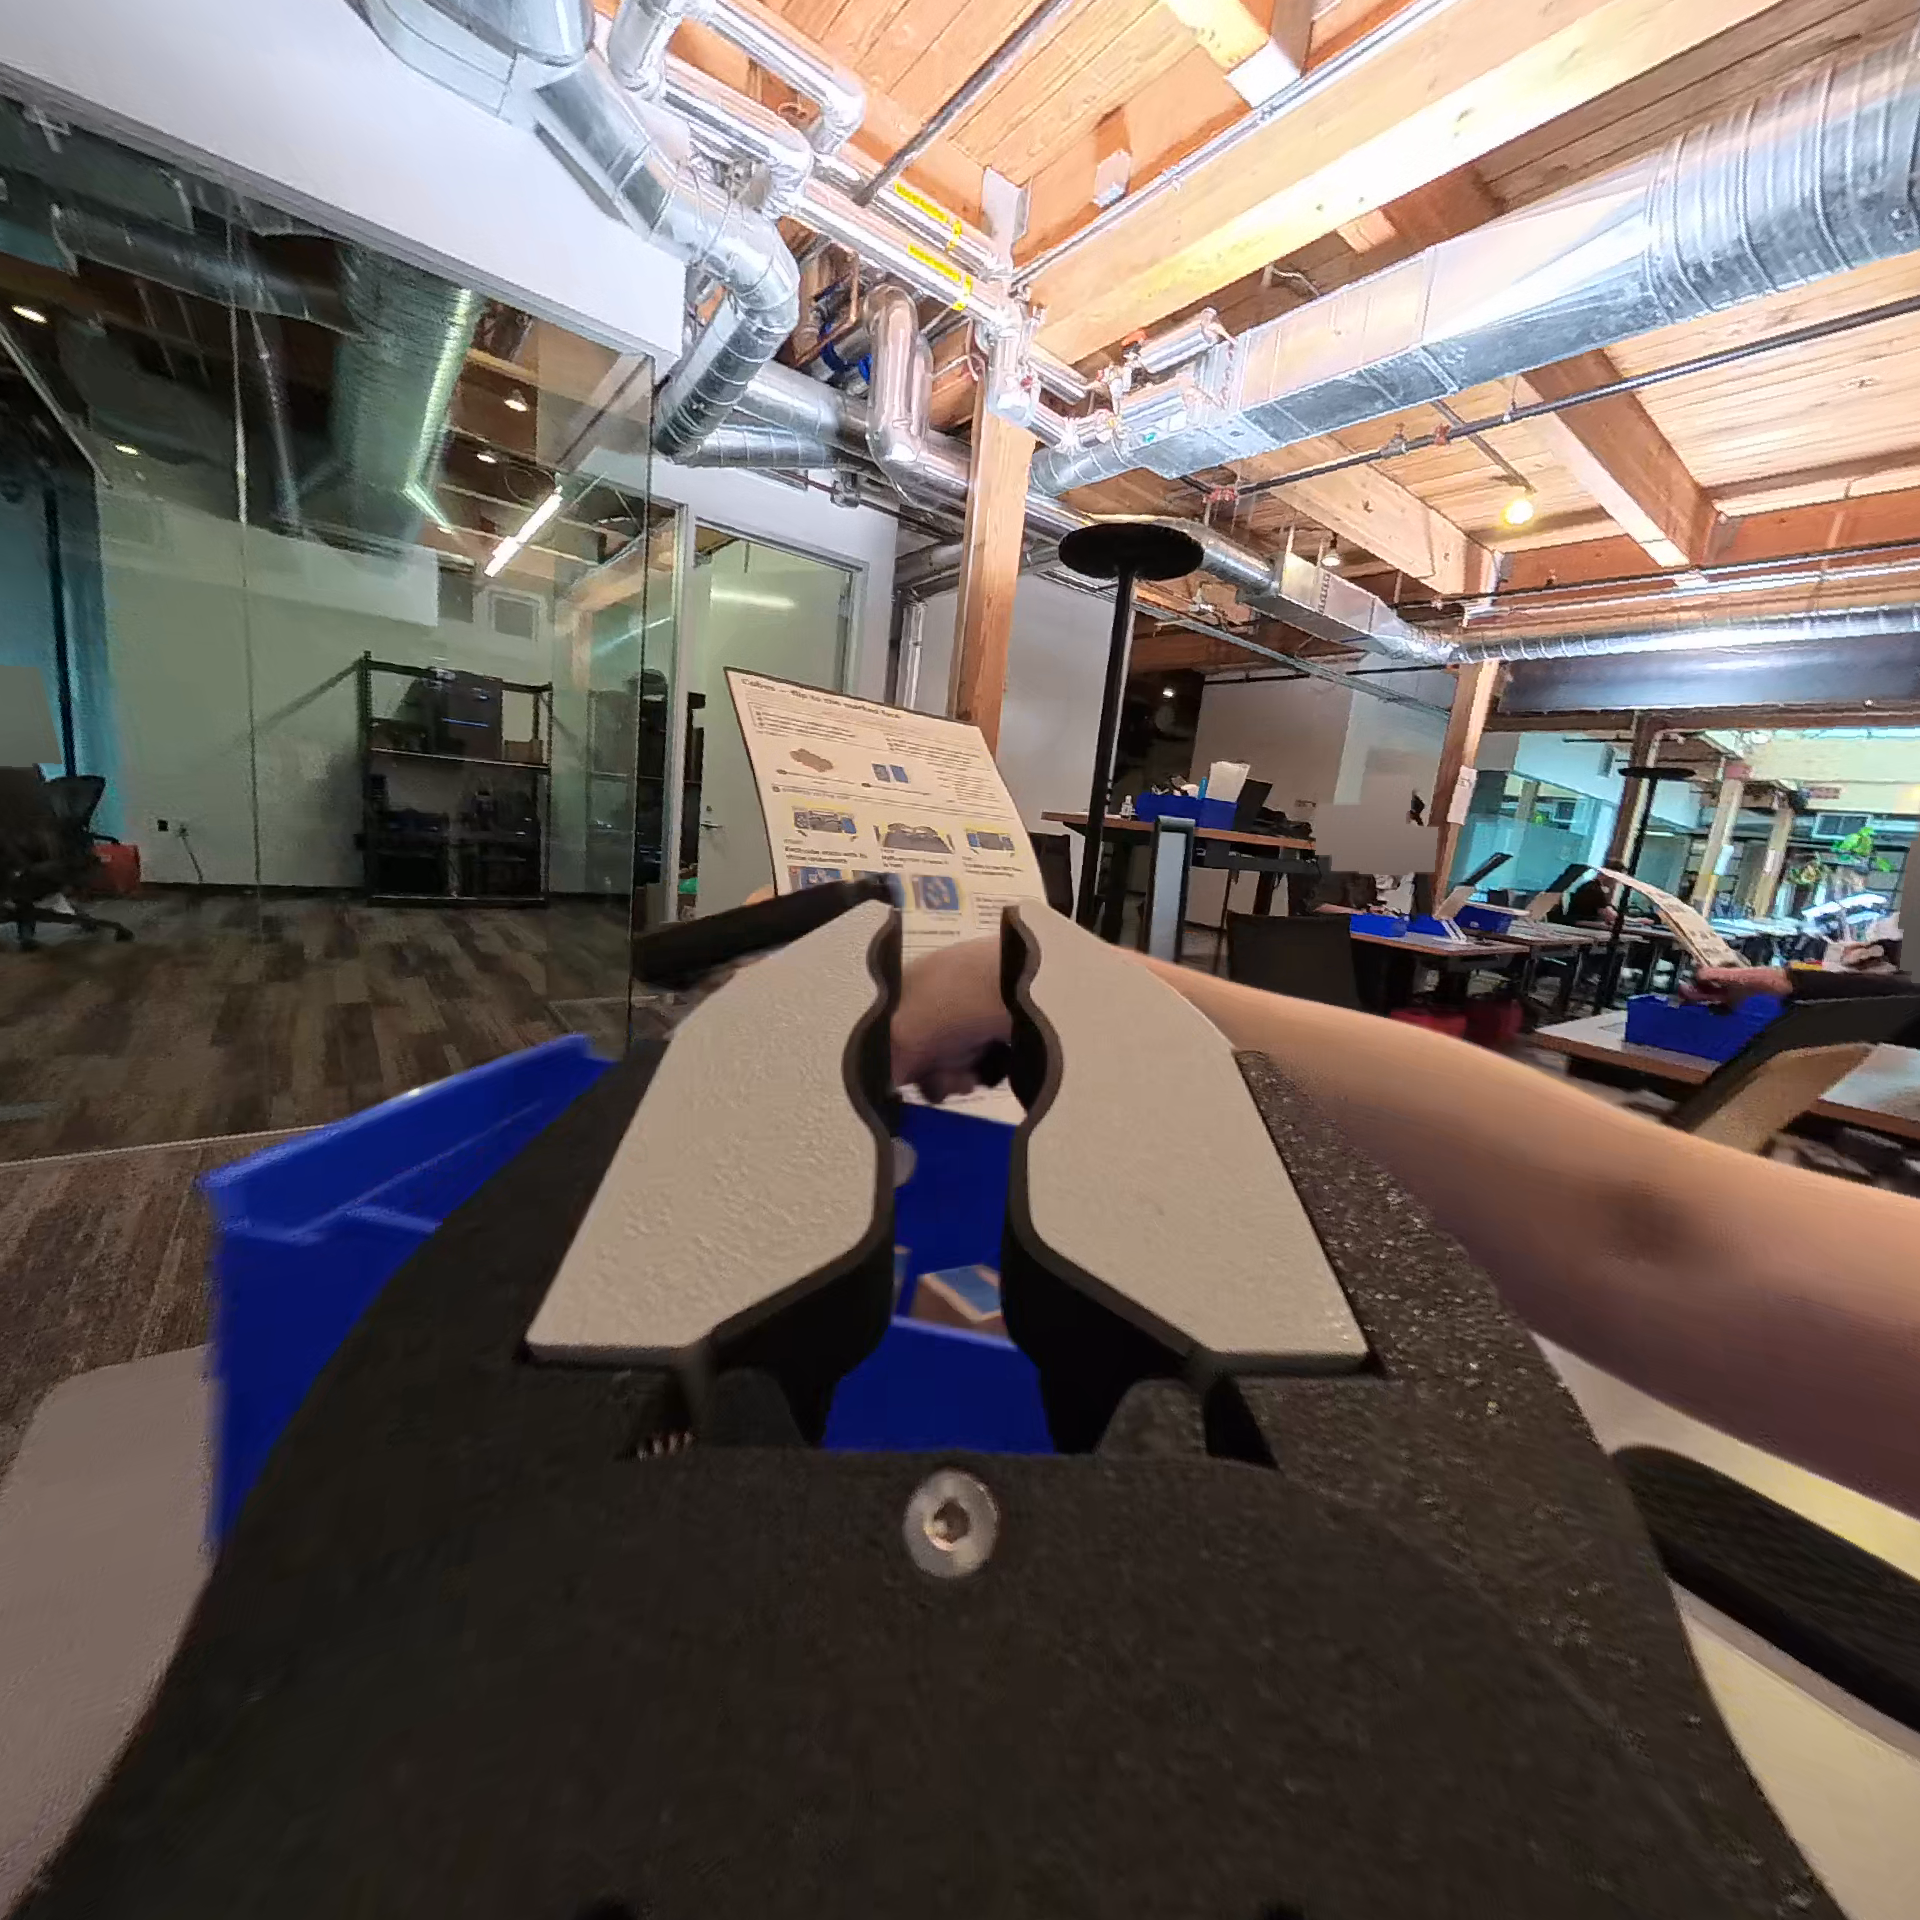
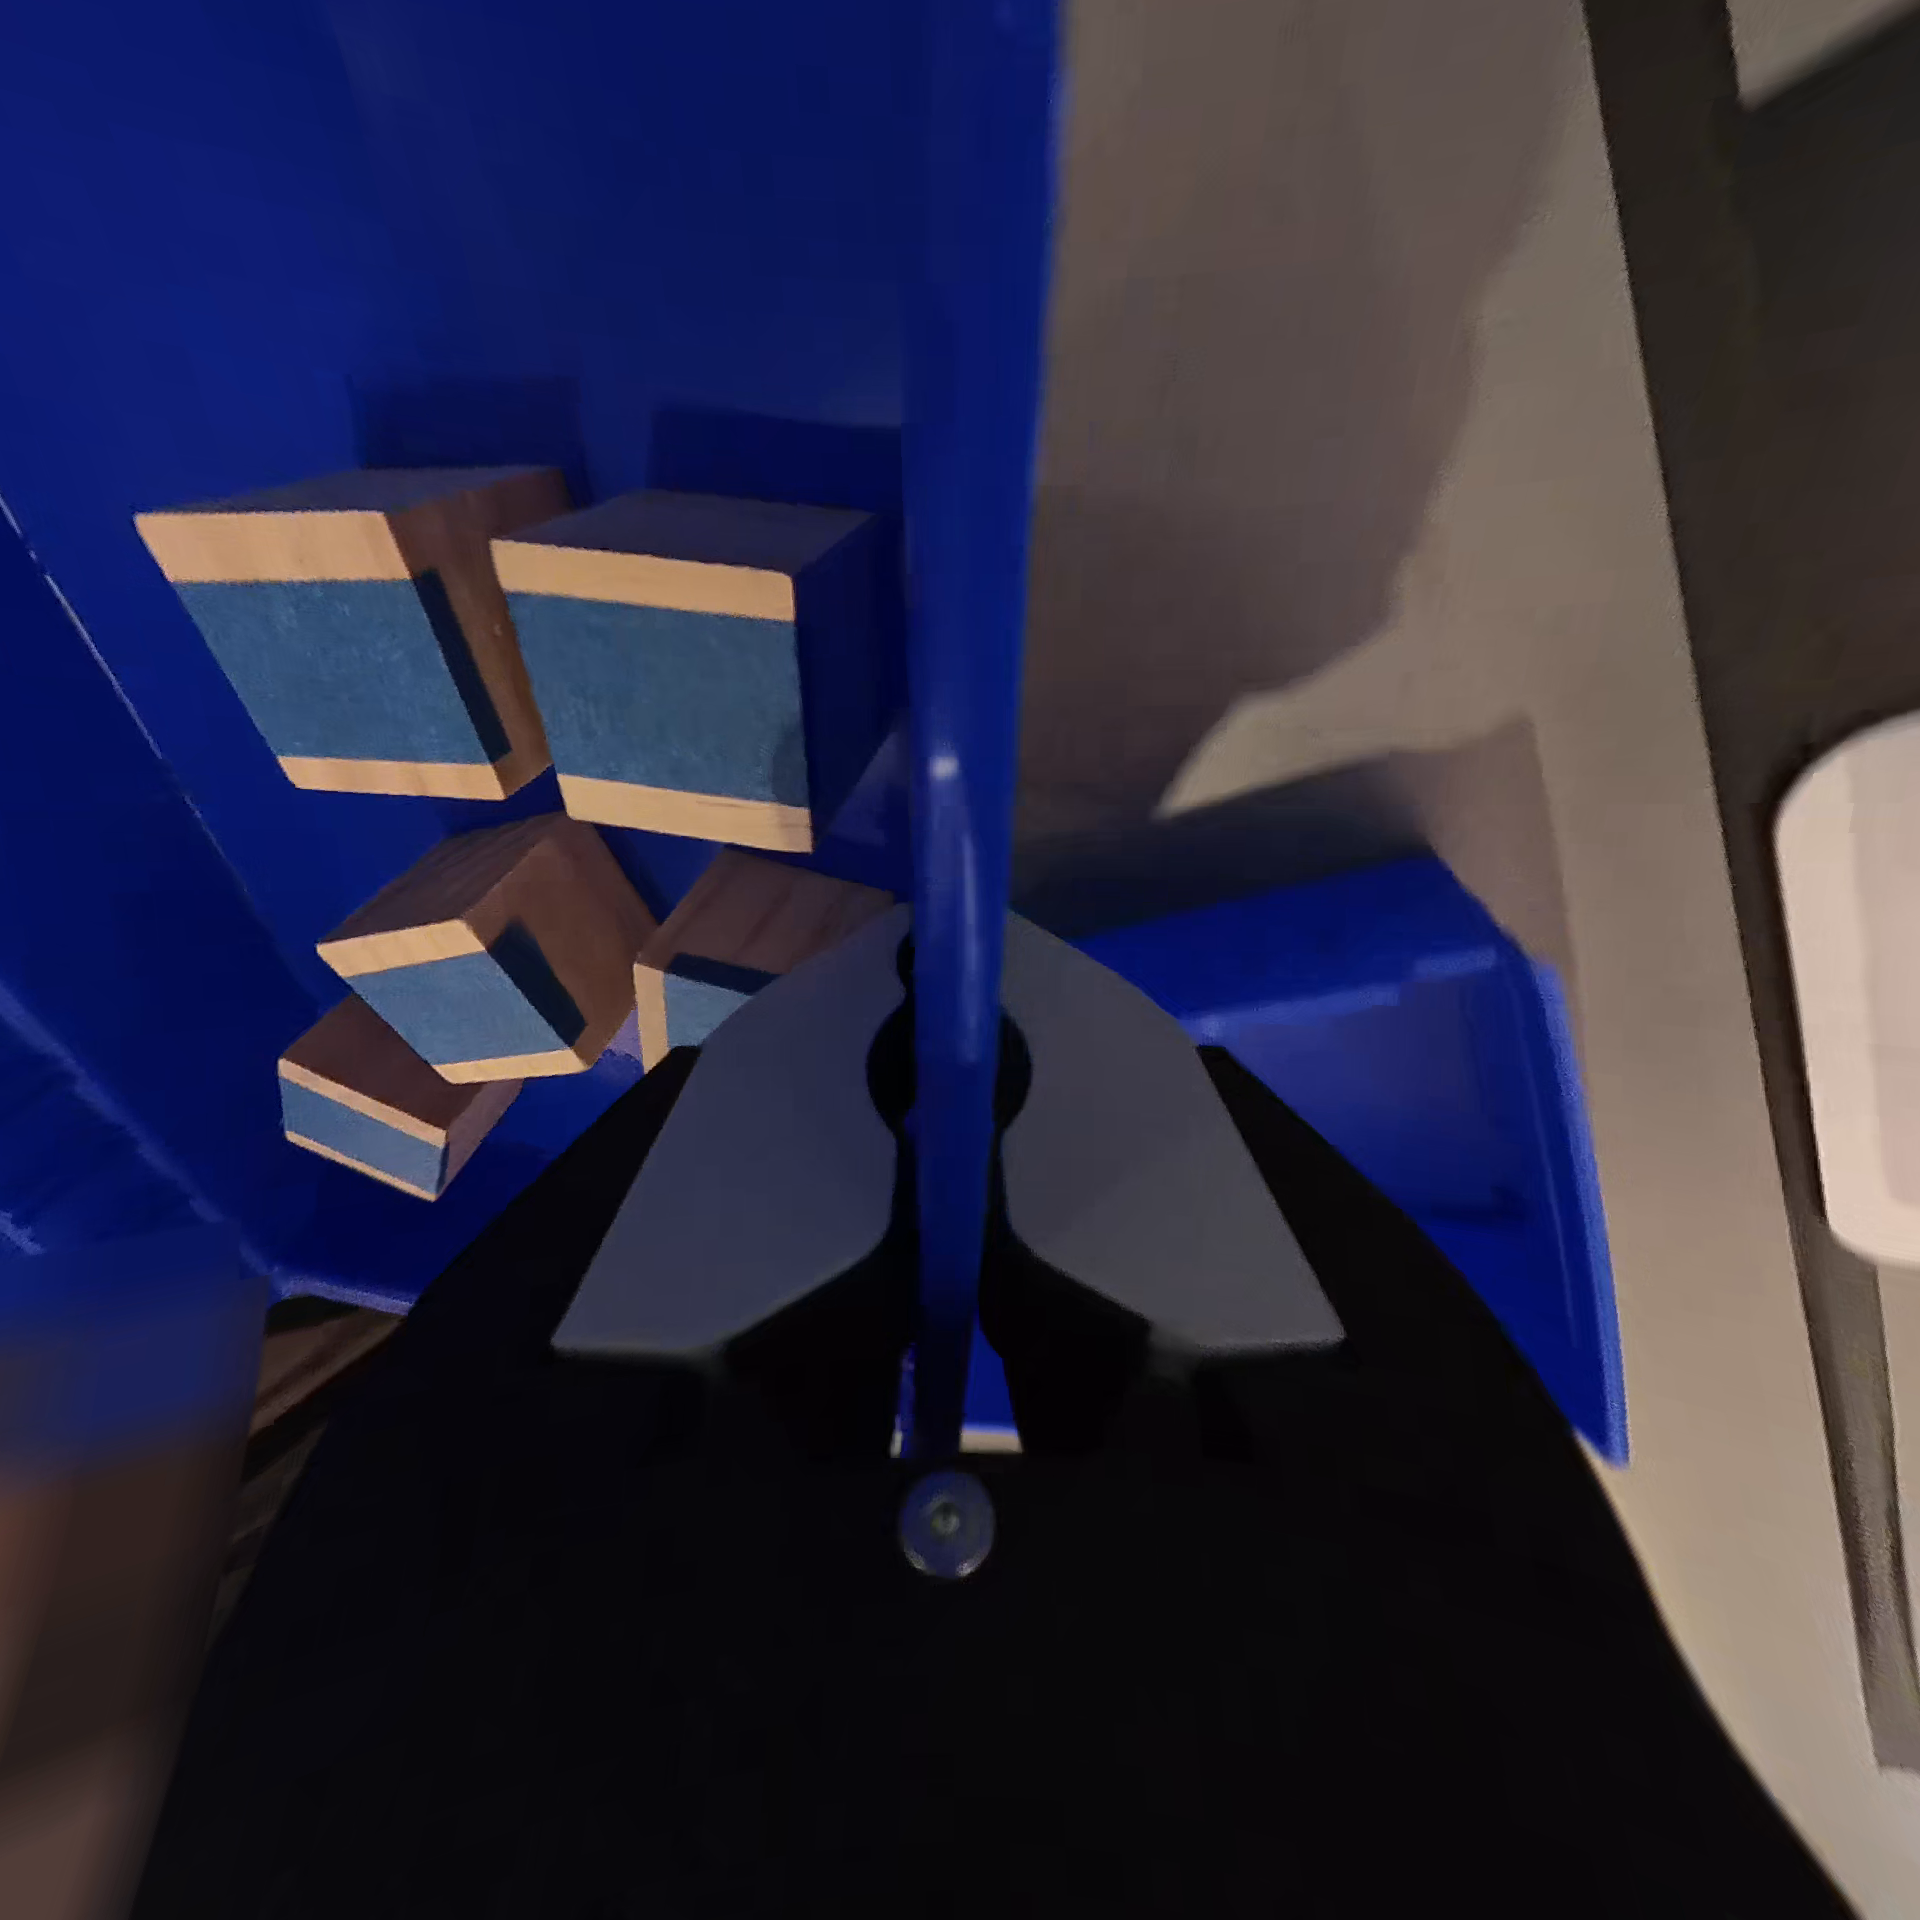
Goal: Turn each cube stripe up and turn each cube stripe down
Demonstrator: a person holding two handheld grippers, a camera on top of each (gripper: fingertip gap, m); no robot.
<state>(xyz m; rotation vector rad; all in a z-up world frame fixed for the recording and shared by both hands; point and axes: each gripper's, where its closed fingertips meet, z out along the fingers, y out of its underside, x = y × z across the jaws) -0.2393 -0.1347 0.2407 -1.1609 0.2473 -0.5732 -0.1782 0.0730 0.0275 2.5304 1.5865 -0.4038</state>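
Now | right claw (image 2: 951, 997) pinching blue bin (image 2: 623, 260) wall | left claw (image 1: 948, 935) slightly spread, empty | cubes (image 2: 665, 675) partly hidden.

Fifth cube (image 2: 691, 1003): we see only a corner behind the right gripper's finger.
Bin (image 1: 312, 1226): our left gripper body hides most of it.
Sheet (image 1: 894, 821): print too small.

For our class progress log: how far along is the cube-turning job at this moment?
Done: nothing clearly; five cubes lie inside the blue bin, stripes showing. In hand: the right gripper is shut on the bin's wall, seemingly tipping it; the left gripper hangs open, empty. Left: every cube turn.
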